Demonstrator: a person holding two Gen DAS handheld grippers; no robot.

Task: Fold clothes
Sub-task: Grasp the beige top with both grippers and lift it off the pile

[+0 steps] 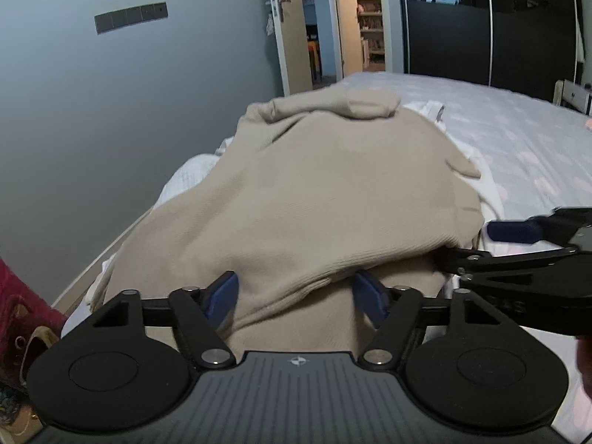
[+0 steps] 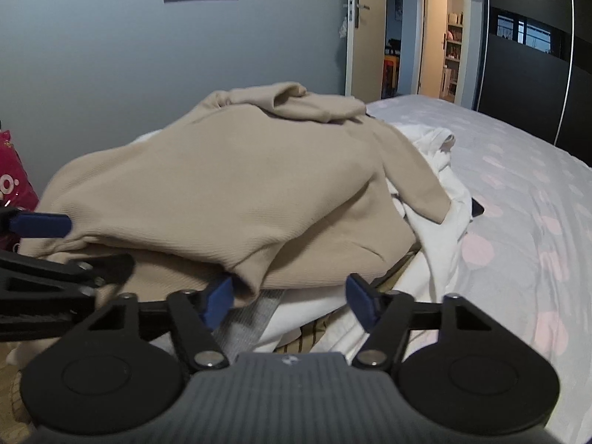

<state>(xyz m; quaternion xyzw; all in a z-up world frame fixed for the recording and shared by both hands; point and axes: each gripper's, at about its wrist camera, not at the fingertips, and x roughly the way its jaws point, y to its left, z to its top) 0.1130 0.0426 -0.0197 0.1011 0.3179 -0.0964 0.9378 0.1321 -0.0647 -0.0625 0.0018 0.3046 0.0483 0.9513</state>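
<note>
The beige garment (image 1: 325, 192) lies heaped at the near left corner of the bed (image 1: 518, 137), bunched and doubled over on itself, so I cannot make out which part is sleeve, hem or collar. Its upper fold ends in a rolled lump toward the far side. It sits on white clothes (image 2: 436, 222) that show only as a fringe along its right side; how many pieces lie there I cannot tell. Under the near edge, in the right wrist view, a grey ribbed strip (image 2: 255, 314) and a scrap of striped cloth (image 2: 314, 333) peek out, mostly buried.

My left claw (image 1: 294, 292) is spread wide, its blue pads on either side of the near fold, gripping nothing; the cloth drapes over the gap and hides the tips. My right claw (image 2: 288, 296) is likewise released, with pads apart at the pile's near right edge. In the left wrist view it comes in from the right, with one blue pad clear of the fabric and the lower finger tucked beneath the fold.

To the right, the spotted bedsheet runs flat toward the dark wardrobe (image 2: 536, 55). On the left, the bed's edge drops off close beside the pile, with a red bag (image 2: 11, 177) below, cut off by the frame. Behind stand the grey wall and an open door (image 2: 370, 29).
</note>
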